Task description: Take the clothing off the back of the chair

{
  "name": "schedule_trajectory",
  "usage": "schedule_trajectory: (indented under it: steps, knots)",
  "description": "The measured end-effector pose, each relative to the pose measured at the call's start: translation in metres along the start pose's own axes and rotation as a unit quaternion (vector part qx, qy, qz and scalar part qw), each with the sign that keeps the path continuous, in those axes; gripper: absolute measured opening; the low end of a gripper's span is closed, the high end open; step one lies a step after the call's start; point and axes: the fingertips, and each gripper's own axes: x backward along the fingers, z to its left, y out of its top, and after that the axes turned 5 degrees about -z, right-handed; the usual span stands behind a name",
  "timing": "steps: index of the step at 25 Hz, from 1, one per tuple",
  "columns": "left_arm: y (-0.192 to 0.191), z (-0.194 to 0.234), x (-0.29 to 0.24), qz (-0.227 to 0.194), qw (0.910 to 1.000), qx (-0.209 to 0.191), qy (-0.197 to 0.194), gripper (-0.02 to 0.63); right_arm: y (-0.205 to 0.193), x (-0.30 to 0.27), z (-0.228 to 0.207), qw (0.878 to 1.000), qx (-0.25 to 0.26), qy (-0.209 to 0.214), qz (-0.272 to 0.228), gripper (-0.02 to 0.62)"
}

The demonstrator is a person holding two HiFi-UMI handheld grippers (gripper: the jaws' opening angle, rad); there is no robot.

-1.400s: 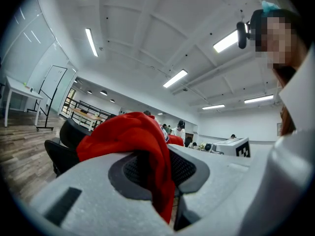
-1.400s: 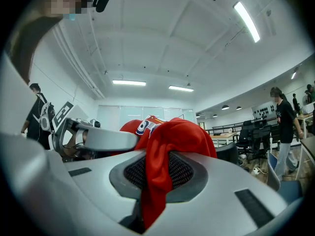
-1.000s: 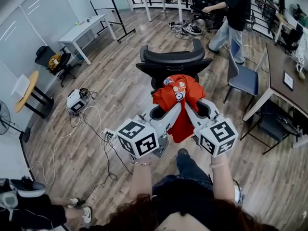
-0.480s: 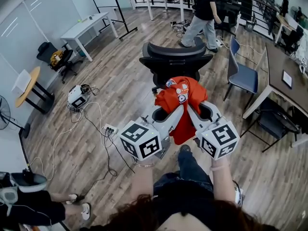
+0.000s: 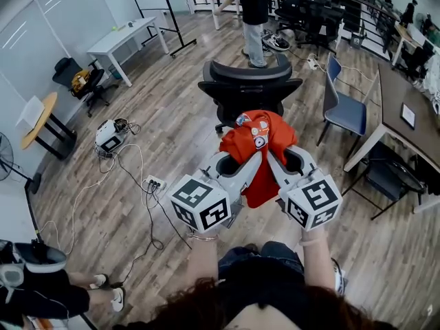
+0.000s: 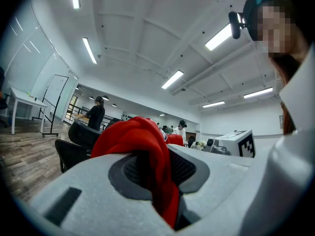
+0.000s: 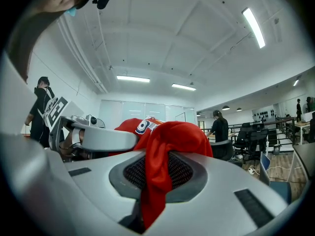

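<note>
A red garment (image 5: 257, 146) with round badges hangs bunched between my two grippers, in the air on the near side of the black office chair (image 5: 249, 88) and clear of its back. My left gripper (image 5: 236, 162) is shut on the garment's left part; in the left gripper view red cloth (image 6: 145, 149) is pinched between the grey pads. My right gripper (image 5: 280, 161) is shut on the right part, and in the right gripper view the cloth (image 7: 165, 149) runs down between its pads. Both grippers point level, side by side, towards the chair.
A blue chair (image 5: 346, 108) and a dark table (image 5: 405, 108) stand to the right. A white table (image 5: 127, 40) is at the far left; a power strip and cables (image 5: 148, 188) lie on the wooden floor. A person (image 5: 253, 12) stands beyond the chair.
Both grippers have drawn the red garment a little back from the chair, towards me. The person in the background has walked from right to left behind the chair.
</note>
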Motion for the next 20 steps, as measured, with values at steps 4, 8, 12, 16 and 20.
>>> schedule_trajectory:
  steps: [4, 8, 12, 16, 20]
  knots:
    - [0.004, -0.009, -0.007, -0.002, 0.9998, -0.011, 0.013, 0.086, 0.006, 0.006, -0.006, 1.0, -0.003, 0.011, -0.005, 0.048]
    - [0.004, -0.026, -0.014, -0.002, 0.9996, -0.017, 0.022, 0.086, 0.011, 0.022, -0.013, 1.0, -0.006, 0.019, -0.003, 0.048]
    - [0.003, -0.044, -0.014, -0.002, 0.9994, -0.02, 0.028, 0.086, 0.015, 0.039, -0.013, 1.0, -0.004, 0.023, -0.002, 0.048]
    - [0.002, -0.062, -0.015, 0.0, 0.9992, -0.024, 0.032, 0.086, 0.019, 0.056, -0.014, 1.0, -0.009, 0.025, -0.004, 0.048]
    - [0.001, -0.08, -0.016, 0.0, 0.9989, -0.029, 0.037, 0.086, 0.023, 0.073, -0.014, 0.999, -0.011, 0.031, -0.005, 0.051]
